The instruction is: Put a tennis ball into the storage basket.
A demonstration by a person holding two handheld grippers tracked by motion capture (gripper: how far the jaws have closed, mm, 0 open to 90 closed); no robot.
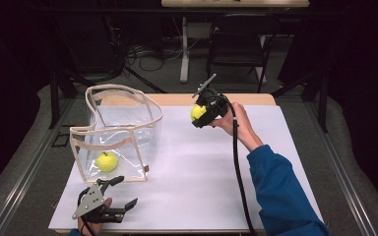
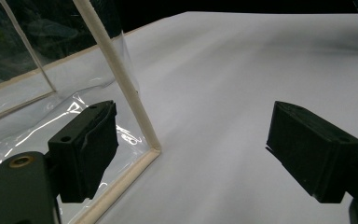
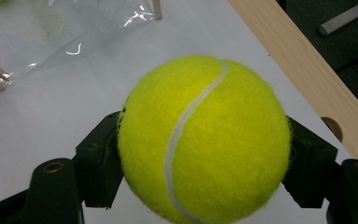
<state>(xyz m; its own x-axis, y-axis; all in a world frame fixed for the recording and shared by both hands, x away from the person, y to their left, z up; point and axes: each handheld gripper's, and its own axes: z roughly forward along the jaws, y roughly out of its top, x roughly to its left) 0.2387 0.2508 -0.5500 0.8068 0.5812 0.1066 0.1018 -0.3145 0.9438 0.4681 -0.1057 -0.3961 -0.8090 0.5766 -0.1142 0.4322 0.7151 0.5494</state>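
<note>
My right gripper [image 1: 203, 114] is shut on a yellow tennis ball [image 1: 198, 112] and holds it above the far middle of the white table top [image 1: 202, 167]. In the right gripper view the ball [image 3: 205, 135] sits squeezed between both black jaws of the right gripper [image 3: 205, 158]. A second tennis ball [image 1: 107, 161] lies inside a clear plastic bag with beige trim [image 1: 120, 130] at the left. My left gripper [image 1: 125, 191] rests open near the front left edge, just in front of the bag. Its jaws stand wide apart around the bag's lower corner trim [image 2: 142, 130], with nothing gripped.
The table's wooden back edge [image 3: 303, 74] runs close behind the held ball. Part of the clear bag [image 3: 51, 32] lies ahead of the right gripper. A chair [image 1: 238, 39] and cables stand on the floor beyond the table. White surface spreads between bag and right hand.
</note>
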